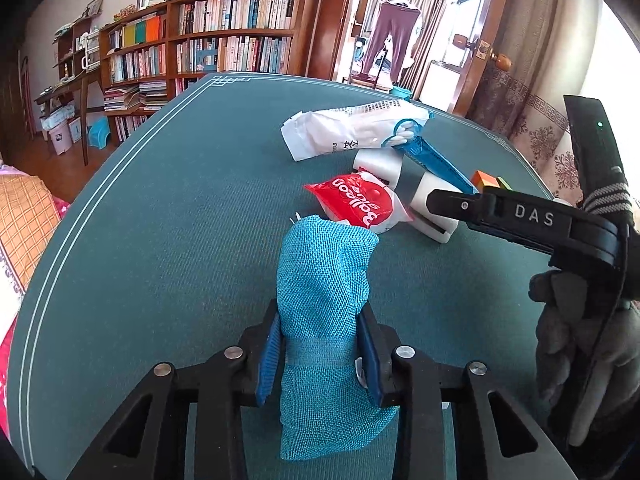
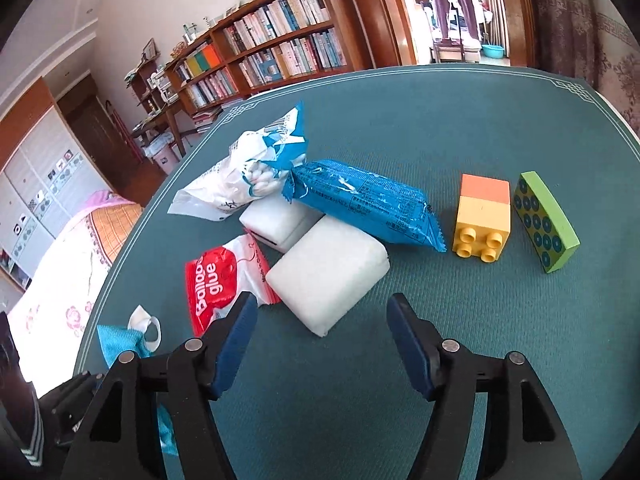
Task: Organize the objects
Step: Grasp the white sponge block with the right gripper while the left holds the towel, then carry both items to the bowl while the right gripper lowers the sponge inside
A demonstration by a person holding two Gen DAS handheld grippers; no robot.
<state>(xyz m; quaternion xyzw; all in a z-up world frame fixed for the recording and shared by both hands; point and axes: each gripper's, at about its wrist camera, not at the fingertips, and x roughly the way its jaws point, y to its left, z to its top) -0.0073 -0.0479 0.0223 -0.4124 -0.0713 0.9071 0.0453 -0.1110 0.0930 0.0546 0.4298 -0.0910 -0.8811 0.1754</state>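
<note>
- On the green-blue table (image 2: pixel 460 120), near its middle: a loose heap, nothing yet sorted as far as I can judge.
- Left gripper (image 1: pixel 318 350) clamped on a teal mesh pouch (image 1: pixel 324 280), its mouth toward the heap.
- Just beyond the pouch mouth: red balloon-glue packet (image 1: pixel 356 200).
- Right gripper (image 2: pixel 322 344) jaws apart, nothing between them.
- White foam block (image 2: pixel 328 276) lies just ahead of the right gripper's fingertips, apart from them.
- Left to do, apparently everything: cotton-swab bag (image 2: pixel 240 180), blue wrapper (image 2: pixel 360 200), yellow brick (image 2: pixel 482 216), green block (image 2: pixel 544 224).
</note>
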